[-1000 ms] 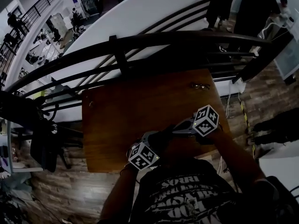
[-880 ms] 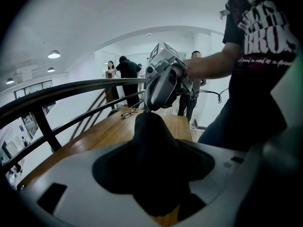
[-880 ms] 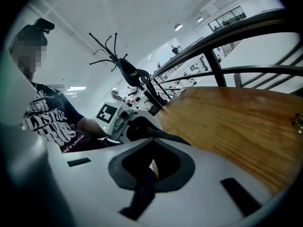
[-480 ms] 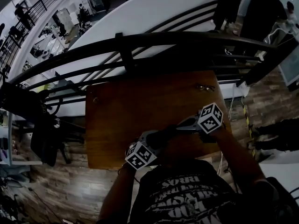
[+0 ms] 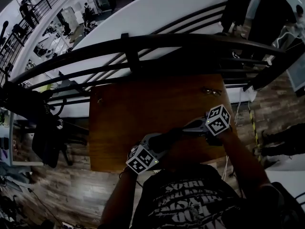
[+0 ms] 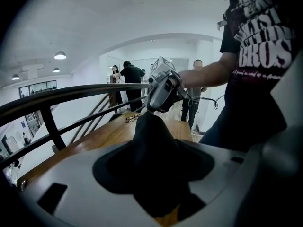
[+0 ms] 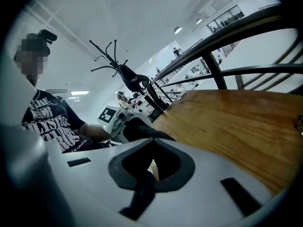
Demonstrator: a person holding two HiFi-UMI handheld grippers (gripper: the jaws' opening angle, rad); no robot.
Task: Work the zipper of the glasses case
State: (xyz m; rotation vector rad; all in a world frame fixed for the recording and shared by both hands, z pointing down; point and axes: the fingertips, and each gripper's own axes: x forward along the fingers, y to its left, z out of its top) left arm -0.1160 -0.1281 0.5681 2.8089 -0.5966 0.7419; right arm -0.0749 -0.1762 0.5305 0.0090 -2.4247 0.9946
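Note:
A black glasses case (image 5: 170, 136) is held above the near edge of the wooden table (image 5: 143, 109), between my two grippers. My left gripper (image 5: 159, 140) grips its body with jaws set wide; in the left gripper view the case (image 6: 151, 141) fills the gap between them. My right gripper (image 5: 183, 129) meets the case's far tip (image 6: 150, 112), shut on the zipper pull. In the right gripper view a dark tab (image 7: 143, 193) hangs under my right gripper (image 7: 151, 162), and the case (image 7: 142, 131) runs to the left gripper (image 7: 118, 122). The zipper teeth are too dark to see.
A pair of glasses (image 5: 210, 91) lies at the table's far right corner. A black metal railing (image 5: 143, 42) curves along the far side. People stand beyond it at the upper right. The holder's torso is close behind both grippers.

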